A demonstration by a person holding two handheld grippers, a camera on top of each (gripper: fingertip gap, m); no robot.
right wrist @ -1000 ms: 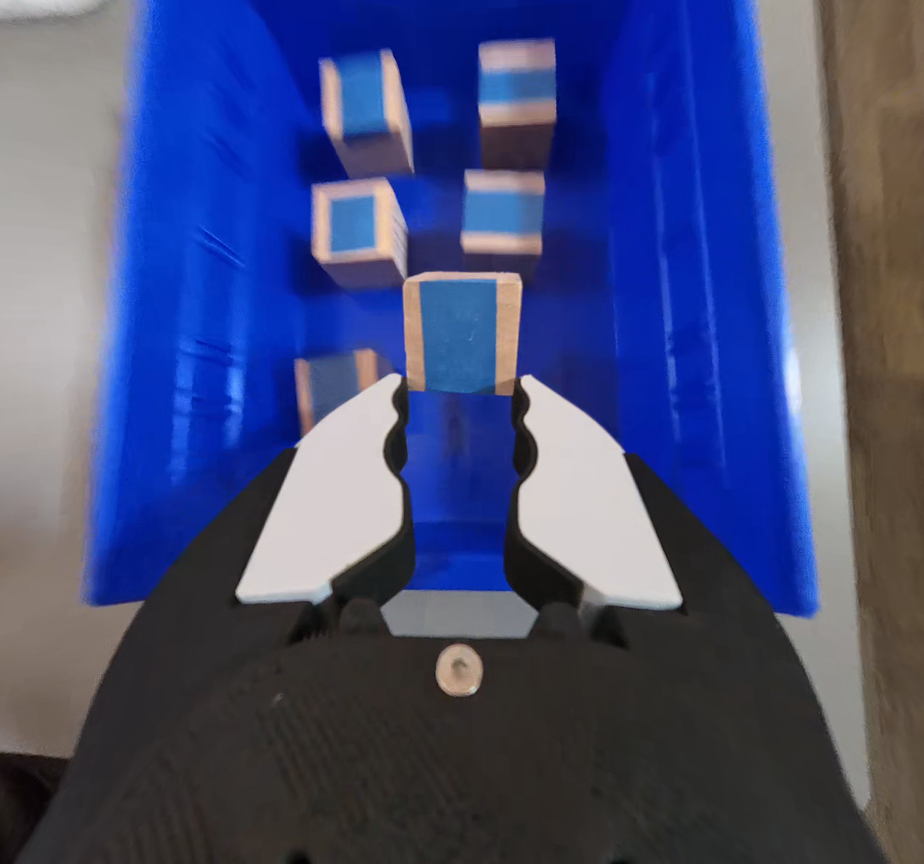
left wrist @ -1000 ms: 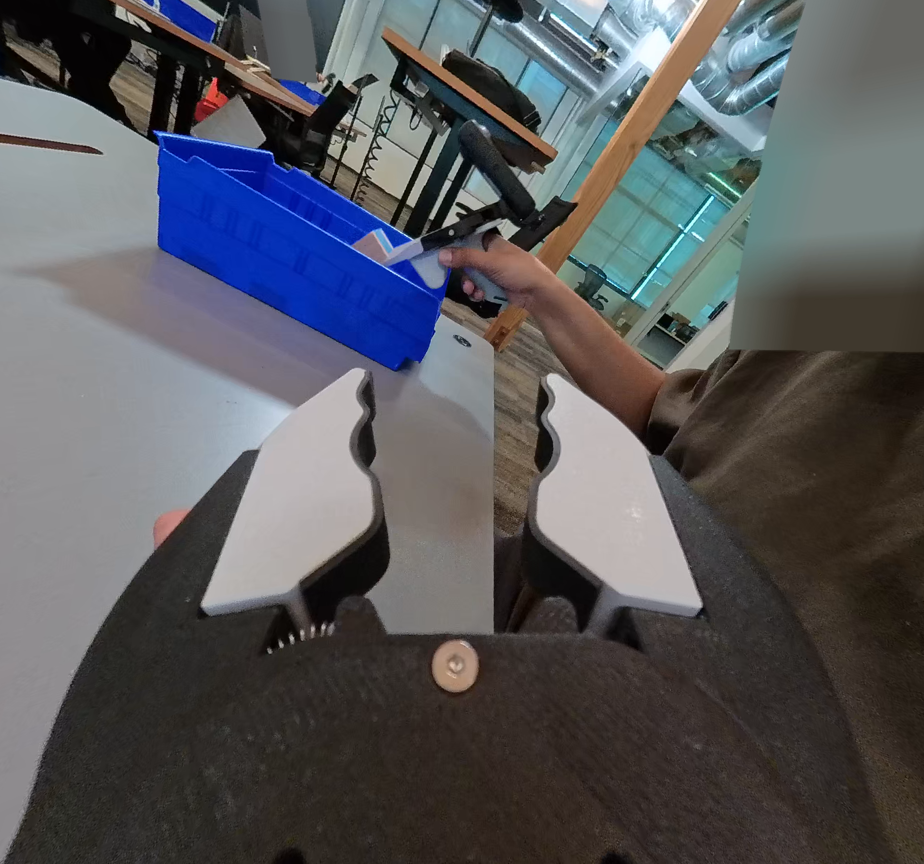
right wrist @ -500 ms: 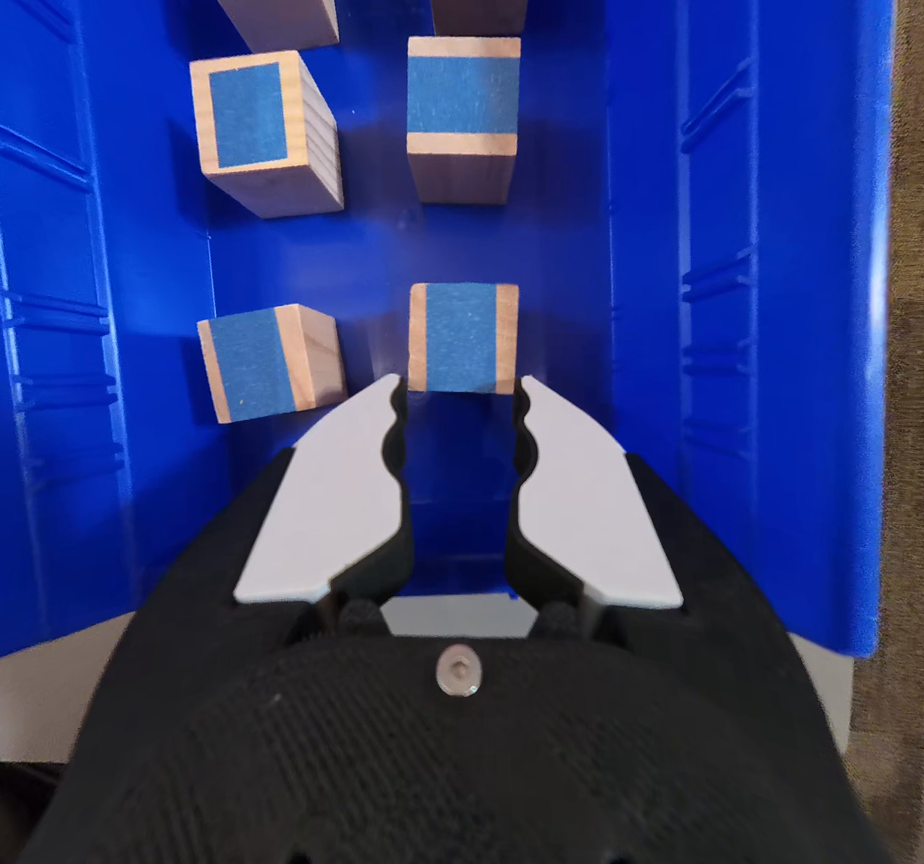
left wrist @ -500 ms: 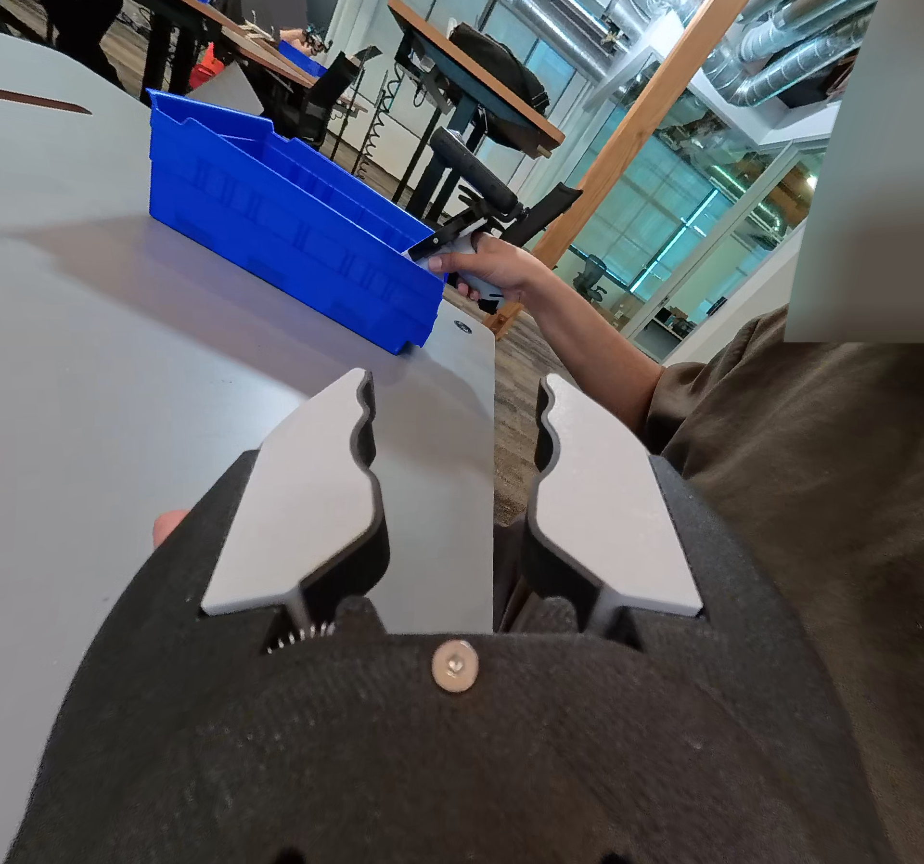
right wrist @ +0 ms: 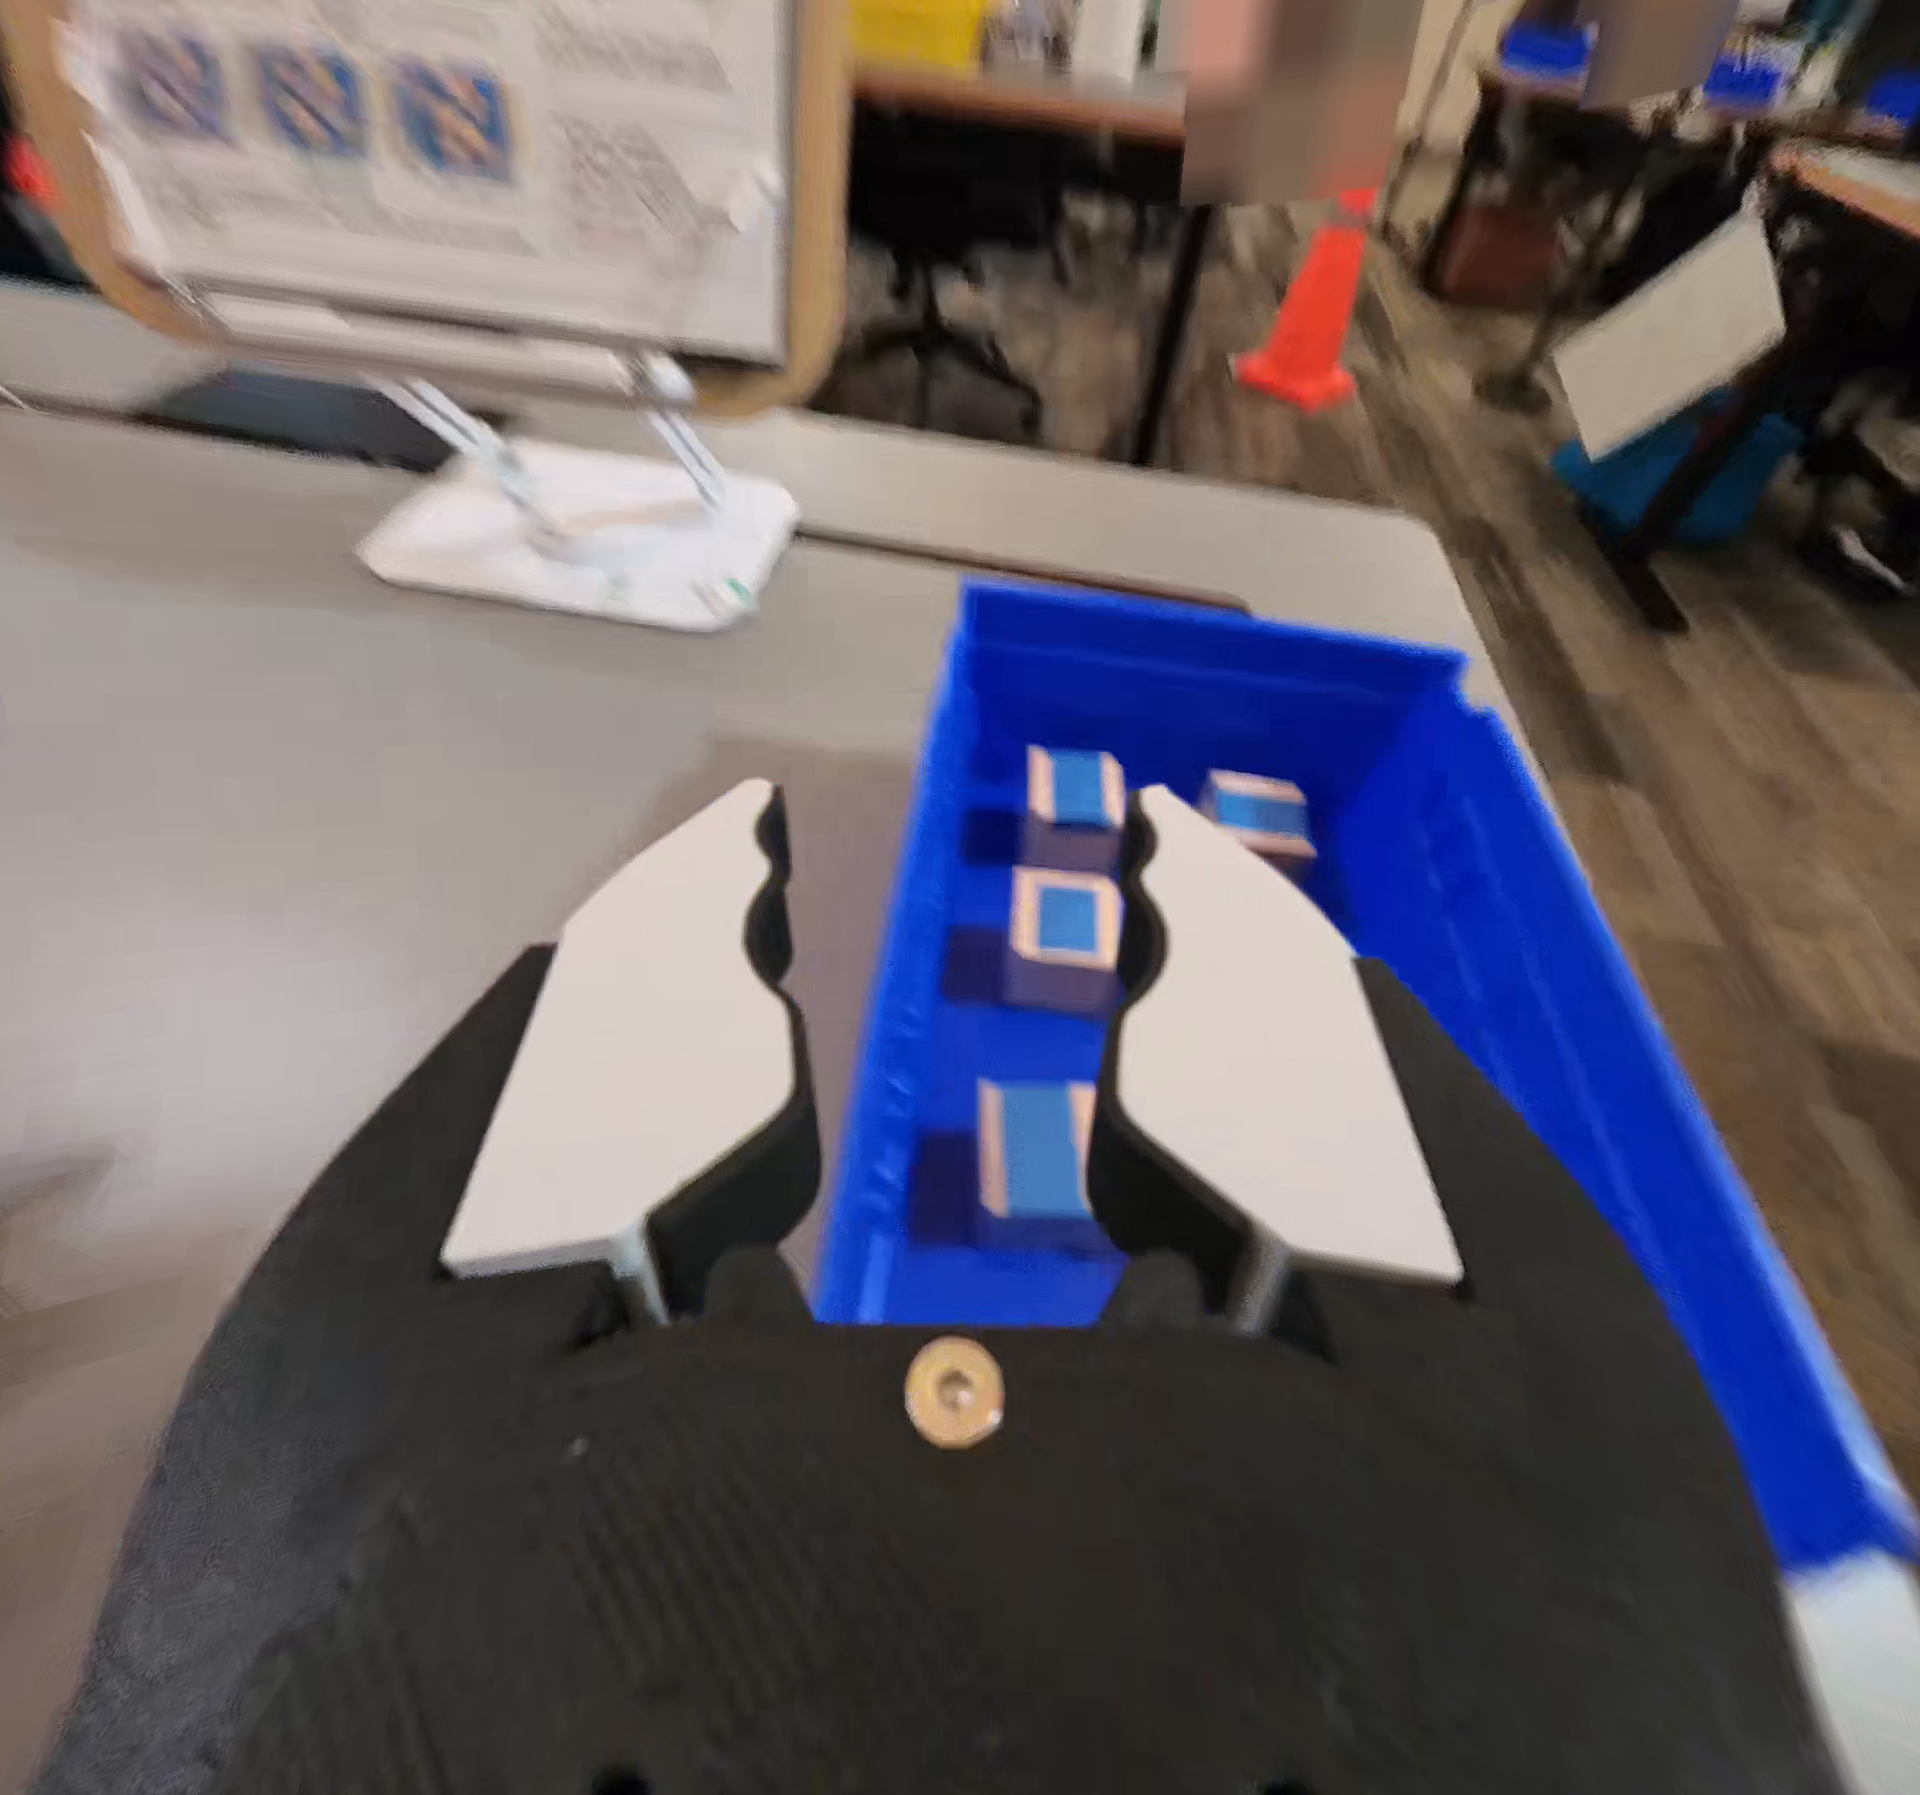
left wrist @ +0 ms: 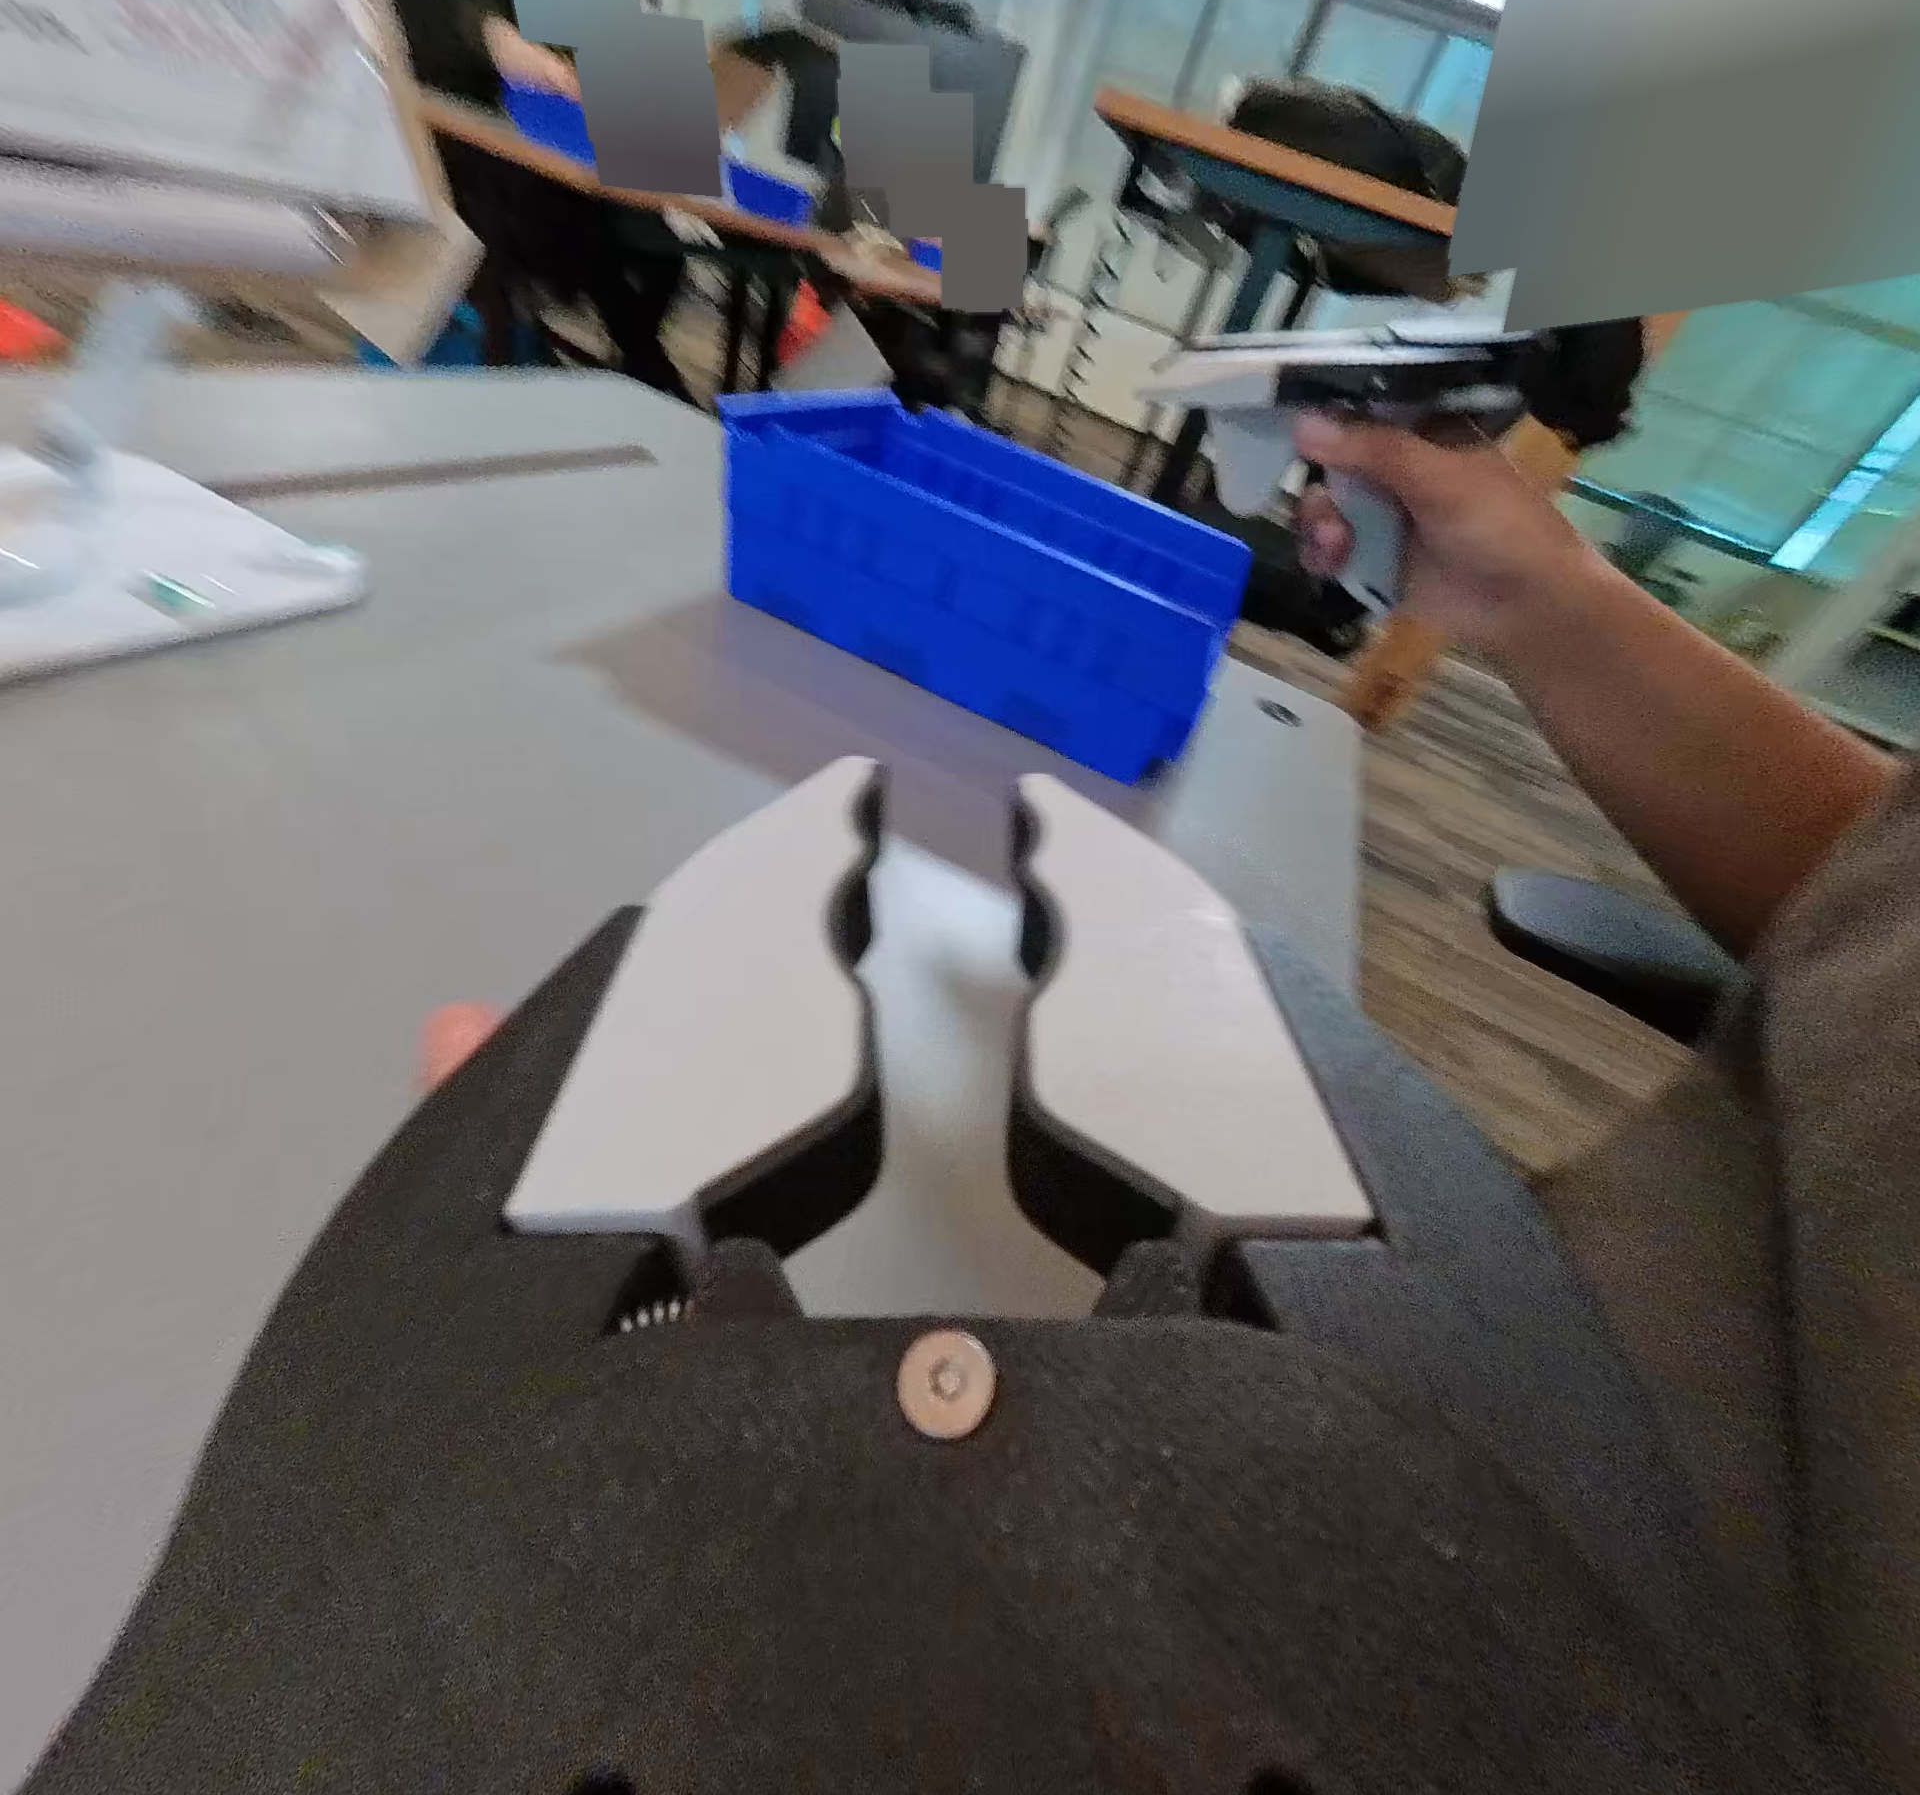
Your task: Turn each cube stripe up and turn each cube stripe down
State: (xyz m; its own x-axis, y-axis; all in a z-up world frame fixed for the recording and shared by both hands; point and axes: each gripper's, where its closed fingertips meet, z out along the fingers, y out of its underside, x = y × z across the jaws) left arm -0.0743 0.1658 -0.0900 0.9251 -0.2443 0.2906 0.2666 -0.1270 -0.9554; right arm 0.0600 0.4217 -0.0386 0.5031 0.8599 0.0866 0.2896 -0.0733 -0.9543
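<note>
A blue bin (right wrist: 1455, 914) stands on the grey table (right wrist: 312, 810) and holds several wooden cubes with blue tape. Three cubes show between my right fingers: a far one (right wrist: 1075, 800), a middle one (right wrist: 1070, 924) and a near one (right wrist: 1034, 1163), all tape side up. Another cube (right wrist: 1257, 815) sits further right. My right gripper (right wrist: 956, 810) is open and empty, raised over the bin's near left wall. It also shows in the left wrist view (left wrist: 1174, 379), above the bin (left wrist: 977, 582). My left gripper (left wrist: 945, 789) hovers over the table short of the bin, empty, with a narrow gap.
A poster board on a white stand (right wrist: 582, 540) is at the back left of the table; its base also shows in the left wrist view (left wrist: 156, 550). The table edge runs just right of the bin. An orange cone (right wrist: 1309, 301) and desks stand on the floor beyond. A black stool (left wrist: 1600, 924) is beside the table.
My right gripper has let go of the cube, opened wide and lifted back out of the bin. My left gripper's fingers have closed to a narrow gap and it has swung left.
</note>
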